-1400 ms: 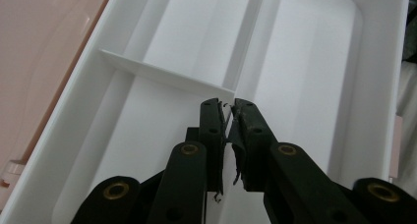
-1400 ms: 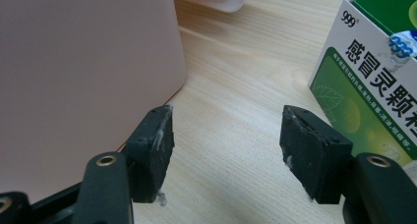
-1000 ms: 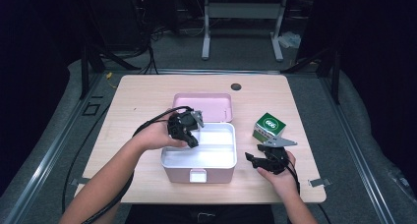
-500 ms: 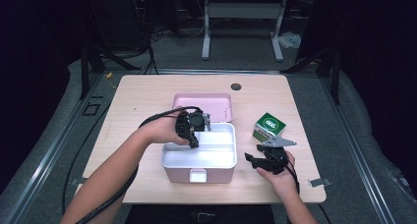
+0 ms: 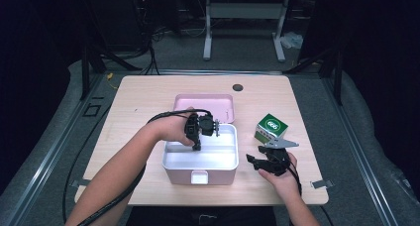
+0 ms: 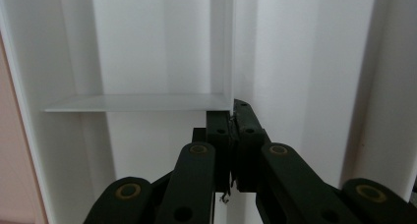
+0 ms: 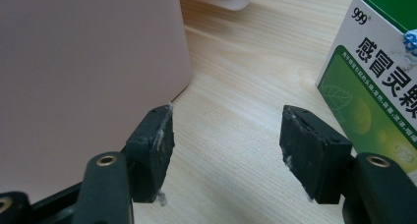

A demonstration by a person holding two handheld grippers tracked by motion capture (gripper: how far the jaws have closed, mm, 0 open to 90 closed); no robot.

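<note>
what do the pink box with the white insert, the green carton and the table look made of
Pink box: likely plastic, smooth matte walls, rounded moulded corners. Its white tray: probably plastic too, thin glossy dividers with soft reflections. Green carton: printed cardboard, crisp folded edges, slight sheen. Table: pale wood or wood-look laminate, visible straight grain; which one can't be told.
</note>
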